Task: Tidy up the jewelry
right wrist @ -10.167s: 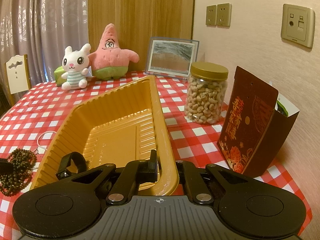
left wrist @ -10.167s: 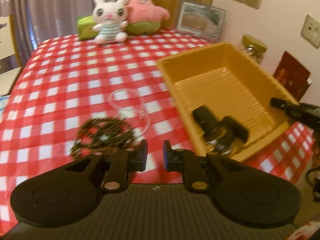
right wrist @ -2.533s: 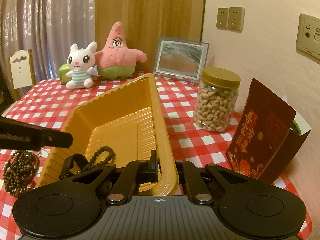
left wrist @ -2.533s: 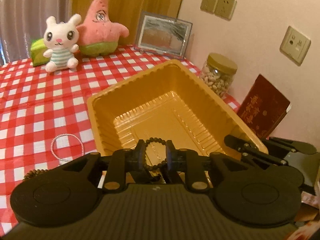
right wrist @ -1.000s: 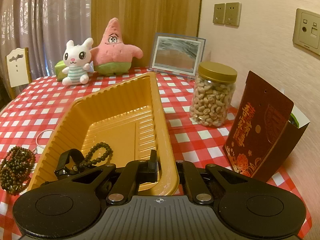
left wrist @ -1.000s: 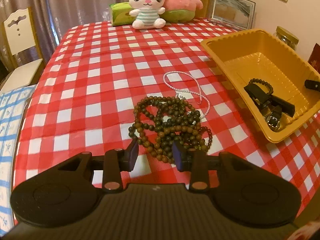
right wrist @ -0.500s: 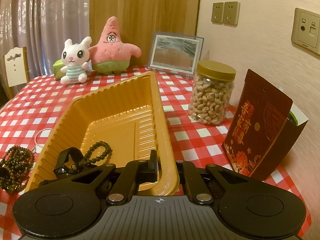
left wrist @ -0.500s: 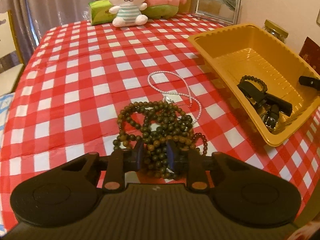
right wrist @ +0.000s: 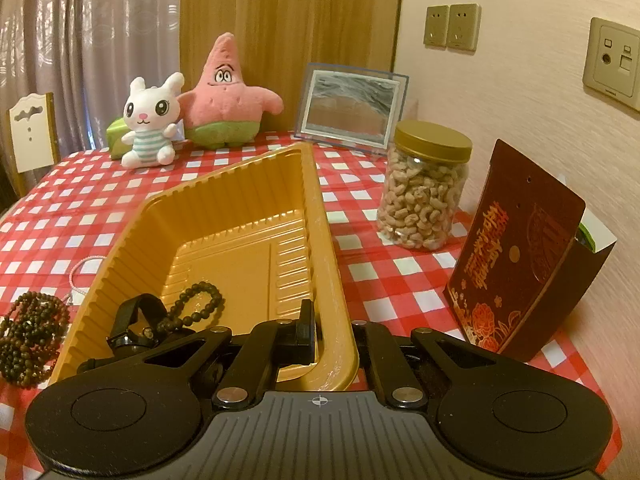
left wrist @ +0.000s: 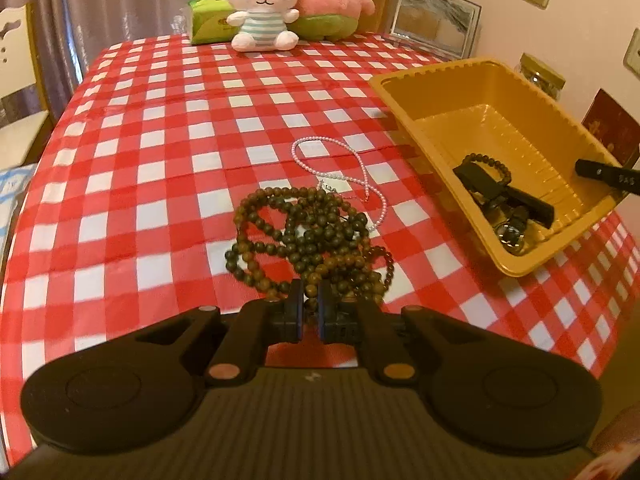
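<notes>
A heap of brown wooden bead strands [left wrist: 308,236] lies on the red checked tablecloth; it also shows in the right wrist view [right wrist: 28,336]. My left gripper [left wrist: 309,300] is shut on the near edge of the heap. A pink pearl necklace [left wrist: 340,176] lies just beyond it. The yellow tray [left wrist: 404,92] holds a black watch [left wrist: 504,196] and a dark bead bracelet [left wrist: 486,160]. My right gripper [right wrist: 334,328] is shut on the tray's near right rim [right wrist: 332,280], one finger inside and one outside.
A white bunny toy [left wrist: 262,4], a pink starfish toy [left wrist: 332,0] and a green tissue pack [left wrist: 208,20] stand at the far edge. A picture frame [right wrist: 352,106], a jar of cashews [right wrist: 424,196] and a dark red box [right wrist: 516,256] stand right of the tray.
My left gripper came back from the tray to the brown bead heap, moved in and closed on its near edge. The right gripper has kept its hold on the tray rim.
</notes>
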`<state>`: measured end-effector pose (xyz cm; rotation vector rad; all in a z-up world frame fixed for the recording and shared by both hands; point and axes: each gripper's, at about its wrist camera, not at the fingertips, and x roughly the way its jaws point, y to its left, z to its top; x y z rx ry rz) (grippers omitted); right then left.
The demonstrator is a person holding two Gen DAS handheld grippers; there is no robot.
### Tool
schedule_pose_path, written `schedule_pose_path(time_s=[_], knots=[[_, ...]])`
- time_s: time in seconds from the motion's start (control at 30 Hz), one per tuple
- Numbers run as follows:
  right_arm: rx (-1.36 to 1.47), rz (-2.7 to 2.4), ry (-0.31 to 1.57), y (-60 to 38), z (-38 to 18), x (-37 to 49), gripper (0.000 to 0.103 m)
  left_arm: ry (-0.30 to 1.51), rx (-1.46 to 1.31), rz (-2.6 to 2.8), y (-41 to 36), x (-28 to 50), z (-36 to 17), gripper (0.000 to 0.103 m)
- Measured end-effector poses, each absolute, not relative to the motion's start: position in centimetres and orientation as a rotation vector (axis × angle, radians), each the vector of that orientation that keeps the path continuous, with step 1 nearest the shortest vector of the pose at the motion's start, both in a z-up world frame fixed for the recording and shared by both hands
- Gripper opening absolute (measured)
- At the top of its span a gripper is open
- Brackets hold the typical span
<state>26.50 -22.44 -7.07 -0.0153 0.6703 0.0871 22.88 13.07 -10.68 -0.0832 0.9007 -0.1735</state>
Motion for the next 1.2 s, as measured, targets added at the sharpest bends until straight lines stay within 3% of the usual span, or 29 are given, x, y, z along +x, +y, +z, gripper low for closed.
schedule_pose_path(time_s=[0.47,0.87,1.2], knots=[[-0.017,0.092,0.672,-22.3,-7.0,26.5,0.005,0.881,-0.070,-0.243,12.2,18.8,-8.1,0.006],[-0.017,0.092,0.672,-22.3,-7.0,26.5,0.005,0.911,0.017,-0.220,12.1,17.8,-9.2,0.006],[-0.016,0.090,0.671,-22.3,-6.9,26.5,0.005,0.779,0.000,-0.250,11.4,20.5,-5.7,0.006]])
